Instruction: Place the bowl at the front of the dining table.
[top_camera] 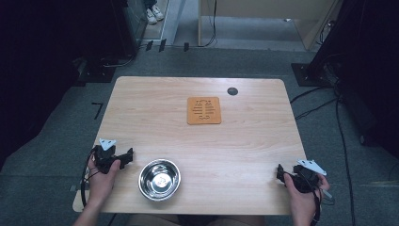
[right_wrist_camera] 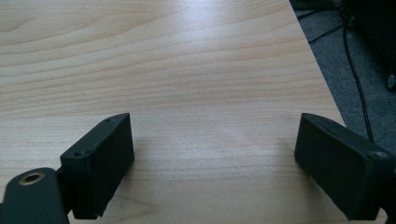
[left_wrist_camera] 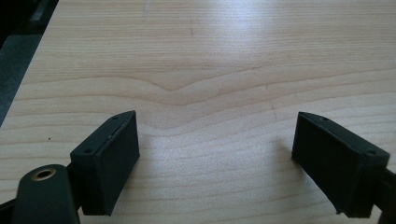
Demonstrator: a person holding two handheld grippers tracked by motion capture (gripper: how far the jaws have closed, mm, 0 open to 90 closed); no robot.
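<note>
A shiny steel bowl [top_camera: 159, 179] sits near the front edge of the wooden table [top_camera: 197, 141], left of centre. An orange square mat [top_camera: 203, 110] with cut-out slots lies flat toward the back middle. My left gripper [top_camera: 127, 157] rests at the front left, just left of the bowl, held by a hand. My right gripper [top_camera: 280, 172] is at the front right corner. In the left gripper view the left gripper [left_wrist_camera: 215, 142] stands open over bare wood. The right gripper view shows the right gripper [right_wrist_camera: 215, 140] open over bare wood as well, close to the table's right edge.
A small dark round grommet [top_camera: 232, 91] sits in the tabletop behind the mat. Grey floor with cables [top_camera: 339, 122] surrounds the table at the right. Dark equipment stands at both sides and a wooden cabinet [top_camera: 263, 19] at the back.
</note>
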